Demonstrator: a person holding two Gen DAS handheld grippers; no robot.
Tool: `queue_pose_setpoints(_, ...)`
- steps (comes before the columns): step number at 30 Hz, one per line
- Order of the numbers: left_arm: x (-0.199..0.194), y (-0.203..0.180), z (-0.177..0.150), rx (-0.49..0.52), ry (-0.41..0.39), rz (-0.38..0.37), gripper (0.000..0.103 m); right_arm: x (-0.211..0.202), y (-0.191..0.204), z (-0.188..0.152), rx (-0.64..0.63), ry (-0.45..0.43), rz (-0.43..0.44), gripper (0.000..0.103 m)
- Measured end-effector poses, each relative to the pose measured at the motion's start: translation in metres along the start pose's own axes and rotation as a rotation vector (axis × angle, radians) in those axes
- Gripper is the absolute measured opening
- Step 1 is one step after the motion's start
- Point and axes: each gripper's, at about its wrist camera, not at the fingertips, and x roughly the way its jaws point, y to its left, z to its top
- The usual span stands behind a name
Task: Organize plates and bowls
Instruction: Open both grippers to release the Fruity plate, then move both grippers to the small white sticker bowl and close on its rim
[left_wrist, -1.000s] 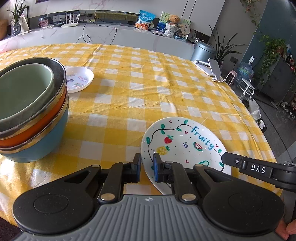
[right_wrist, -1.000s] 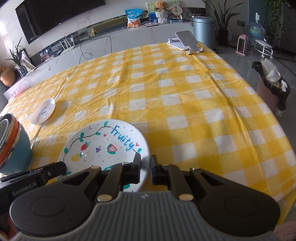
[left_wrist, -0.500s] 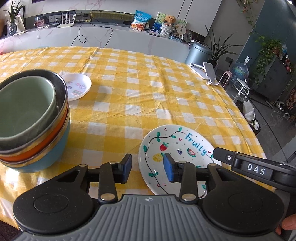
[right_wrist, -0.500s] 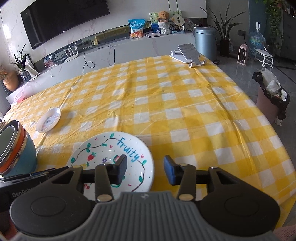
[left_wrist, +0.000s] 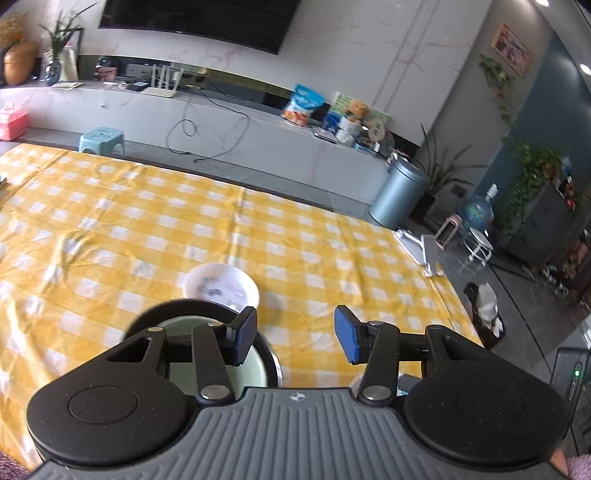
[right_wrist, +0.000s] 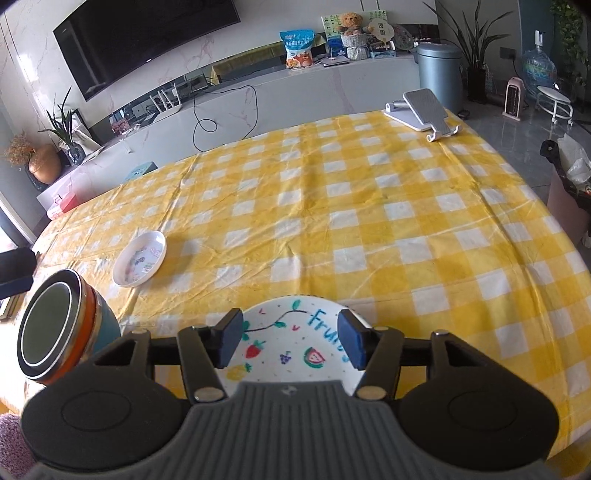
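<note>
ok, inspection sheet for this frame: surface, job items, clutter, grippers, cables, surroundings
Surface: yellow checked tablecloth, wrinkled.
Job's things: fruit plate flat at the near edge; small white plate farther back; nested bowl stack upright beside them.
Clutter: phone stand at the far corner.
Grippers: left gripper open above the bowls; right gripper open over the fruit plate, holding nothing.
Cables: black cable on the counter, off the table.
Surroundings: TV, bin, plants.

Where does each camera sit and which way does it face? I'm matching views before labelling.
Left wrist: on the left gripper, above the stacked bowls, facing across the table; open fingers show.
Right wrist: on the right gripper, above the fruity plate; open fingers show.
Shared: small plate, stacked bowls, checked tablecloth.
</note>
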Motion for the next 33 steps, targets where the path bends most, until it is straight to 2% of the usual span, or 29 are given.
queue_pose_setpoints(2,0.001,0.024,0.012,-0.047,-0.018,0.023,0.055,0.009,0.012,0.005,0.008,0.017,0.03,0.056)
queue_pose_setpoints(6,0.009,0.059,0.03,-0.047,-0.025,0.094,0.054,0.026,0.042,0.014,-0.013,0.025,0.069,0.056)
queue_pose_setpoints(13,0.047,0.096,0.052,0.008,0.08,0.093,0.054,0.07,0.091,0.032,-0.059,0.065,0.105,0.056)
queue_pose_setpoints(15,0.061,0.105,0.052,0.009,0.119,0.073,0.054,0.085,0.101,0.037,-0.064,0.079,0.112,0.056)
queue_pose_setpoints(20,0.105,0.127,0.051,-0.029,0.207,-0.058,0.054,0.12,0.113,0.047,-0.034,0.124,0.124,0.049)
queue_pose_setpoints(26,0.147,0.144,0.047,-0.047,0.282,-0.118,0.046,0.152,0.12,0.057,0.016,0.148,0.146,0.043)
queue_pose_setpoints(31,0.17,0.141,0.043,-0.02,0.337,-0.13,0.036,0.165,0.123,0.06,0.03,0.16,0.152,0.027)
queue_pose_setpoints(33,0.175,0.138,0.041,-0.007,0.35,-0.126,0.028,0.168,0.124,0.059,0.026,0.161,0.144,0.021)
